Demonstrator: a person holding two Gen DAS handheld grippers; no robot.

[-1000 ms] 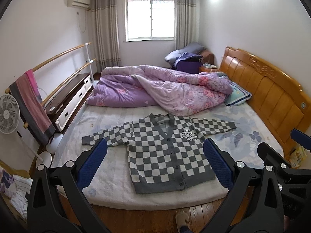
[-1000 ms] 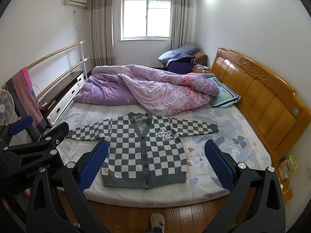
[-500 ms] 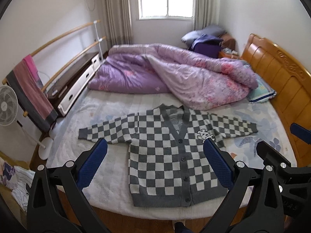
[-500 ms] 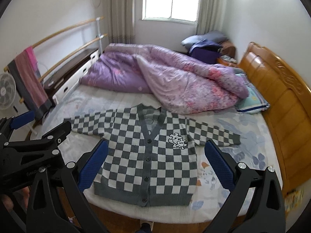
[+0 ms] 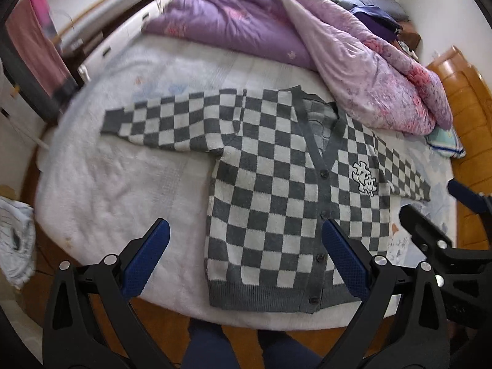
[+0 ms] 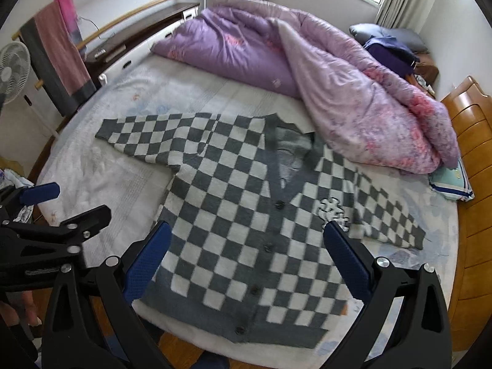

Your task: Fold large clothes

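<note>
A grey and white checked cardigan (image 5: 276, 190) lies flat and buttoned on the bed, sleeves spread out, hem at the near edge; it also fills the right wrist view (image 6: 246, 230). My left gripper (image 5: 246, 258) is open and empty, held above the hem's left part. My right gripper (image 6: 246, 255) is open and empty above the cardigan's lower body. The right gripper also shows at the right edge of the left wrist view (image 5: 446, 215), and the left gripper at the left edge of the right wrist view (image 6: 55, 215).
A crumpled purple quilt (image 6: 323, 70) lies across the far half of the bed. The white sheet (image 5: 123, 184) is bare left of the cardigan. A wooden headboard (image 6: 473, 169) is at right, a drying rail with a pink towel (image 6: 61, 52) and a fan (image 6: 12, 70) at left.
Both grippers have moved forward and tilted down toward the bed, so the cardigan looks much larger and closer. Both stay open and empty. The cardigan has not moved.
</note>
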